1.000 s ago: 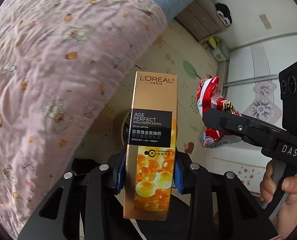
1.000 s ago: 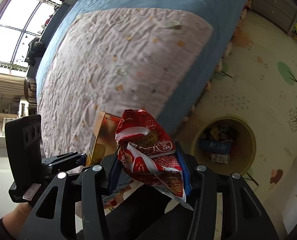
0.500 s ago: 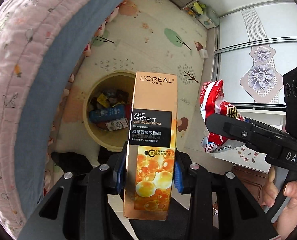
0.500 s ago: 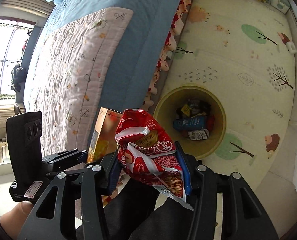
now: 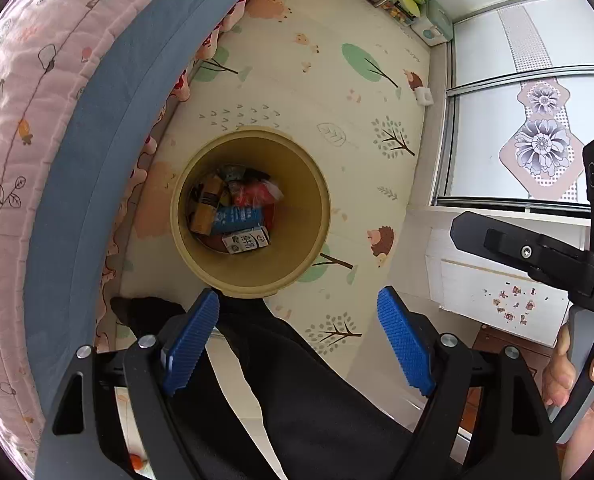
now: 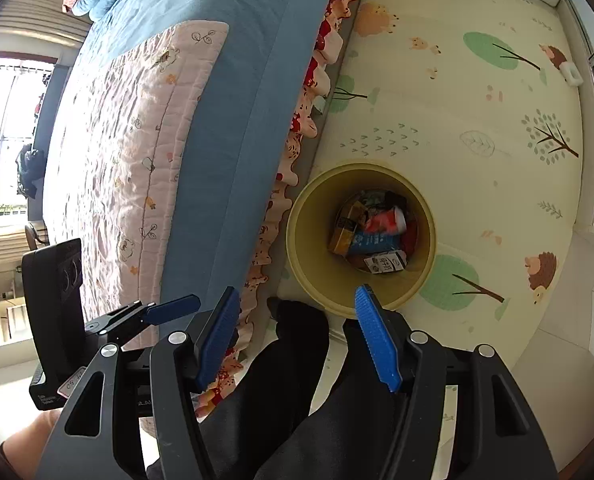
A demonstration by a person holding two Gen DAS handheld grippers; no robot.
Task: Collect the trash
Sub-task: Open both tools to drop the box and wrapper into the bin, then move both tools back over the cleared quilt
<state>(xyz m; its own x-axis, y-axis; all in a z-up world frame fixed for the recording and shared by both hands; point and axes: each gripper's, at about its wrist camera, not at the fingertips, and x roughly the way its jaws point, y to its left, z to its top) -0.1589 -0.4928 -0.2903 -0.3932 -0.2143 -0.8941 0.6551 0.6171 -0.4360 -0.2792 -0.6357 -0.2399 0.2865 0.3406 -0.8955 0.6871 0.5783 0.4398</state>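
The gold box (image 5: 205, 210) and red wrapper (image 5: 253, 194) have dropped into the yellow bin (image 5: 317, 216) on the playmat (image 5: 309, 80) beside the bed (image 6: 233, 100); both jaws gape empty.

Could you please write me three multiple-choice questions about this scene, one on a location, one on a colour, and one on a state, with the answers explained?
1. Where does the trash bin stand?
A. On the bed
B. On the patterned floor mat beside the bed
C. On a shelf

2. What colour are the gripper pads?
A. Blue
B. Red
C. White

3. What state are the left gripper and right gripper in?
A. Both shut on trash
B. Only the left holds a box
C. Both open and holding nothing

Answers:
1. B, as the yellow bin sits on the floor mat next to the blue edge of the bed.
2. A, as the ribbed pads on both grippers are blue.
3. C, as the fingers of each gripper are spread wide with nothing between them, while a gold box and a red wrapper lie in the bin.
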